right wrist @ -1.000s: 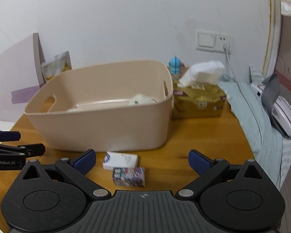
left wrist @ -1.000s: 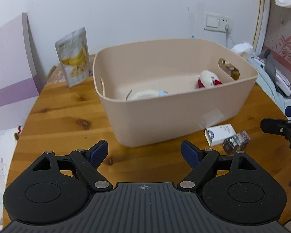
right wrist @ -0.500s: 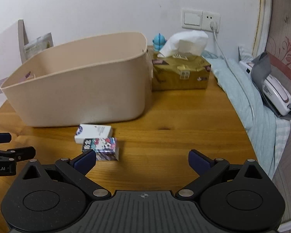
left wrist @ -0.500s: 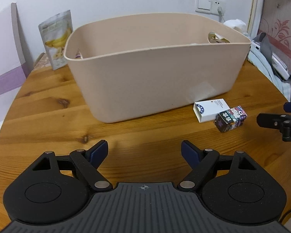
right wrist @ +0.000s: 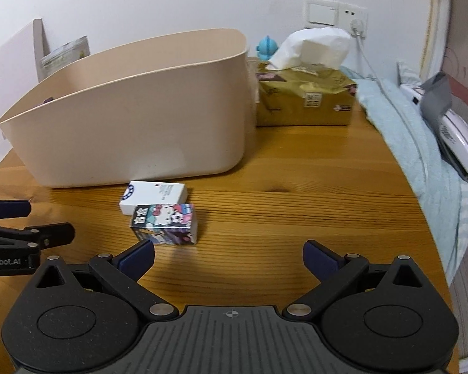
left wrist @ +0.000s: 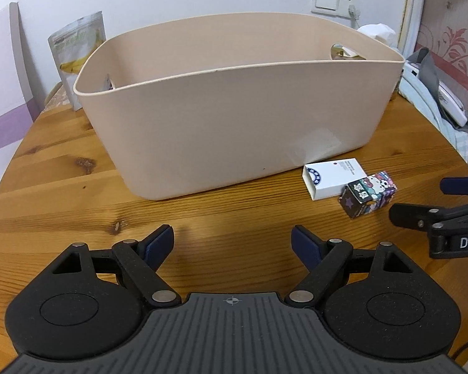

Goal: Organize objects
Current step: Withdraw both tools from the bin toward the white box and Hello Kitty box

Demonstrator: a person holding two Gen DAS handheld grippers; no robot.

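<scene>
A beige plastic basket stands on the round wooden table. Just in front of its right corner lie a white box and a small cartoon-printed box, touching each other. My left gripper hovers open over bare wood in front of the basket, nothing between its fingers. My right gripper is open too, low over the table, with the cartoon box just ahead of its left fingertip. The basket's contents are hidden by its wall.
A banana-chip pouch leans on the wall behind the basket's left end. A gold tissue box and a small blue figurine sit behind its right end. A light-blue cloth and a white device lie beyond the table's right edge.
Both grippers have sunk toward the table and closer to the basket and boxes; the basket's inside has dropped out of sight. Both stayed open.
</scene>
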